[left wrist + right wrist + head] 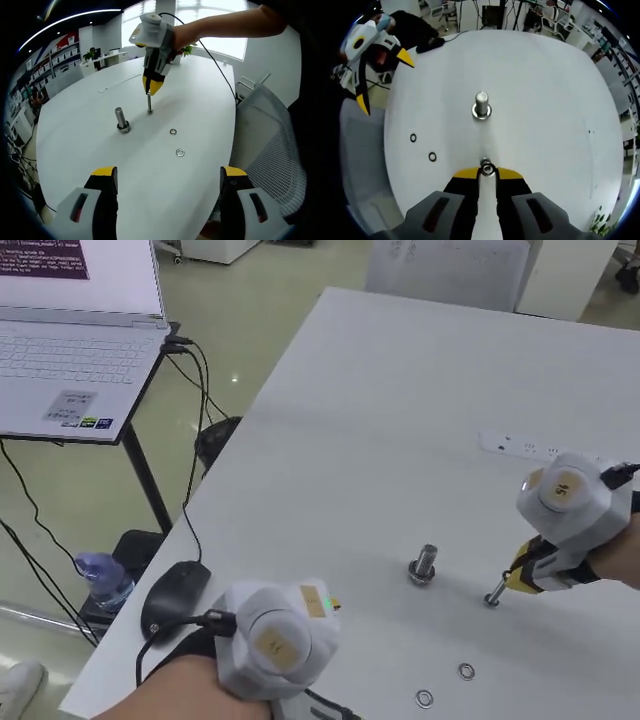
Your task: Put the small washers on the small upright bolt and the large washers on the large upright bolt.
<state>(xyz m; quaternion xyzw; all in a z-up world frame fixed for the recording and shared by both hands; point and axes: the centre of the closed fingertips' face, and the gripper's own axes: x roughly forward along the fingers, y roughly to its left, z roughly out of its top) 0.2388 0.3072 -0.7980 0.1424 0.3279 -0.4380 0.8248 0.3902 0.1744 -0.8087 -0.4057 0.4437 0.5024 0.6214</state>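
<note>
Washer (pixel 487 169) is sitting at the tip of the small bolt (pixel 149 105); we are pinching it in the right gripper (pixel 487 173), while we are holding the left gripper (pixel 168 173) spread.

Nothing here reads with certainty. The laptop (pixel 70 350) screen (pixel 45 258) carries pale lines on purple, too blurred to read. The stickers (pixel 75 408) on its palm rest are too small. The round yellow label (pixel 567 489) on the right gripper (pixel 513 582) and its twin (pixel 275 643) on the left gripper (pixel 167 177) bear illegible dark marks.
</note>
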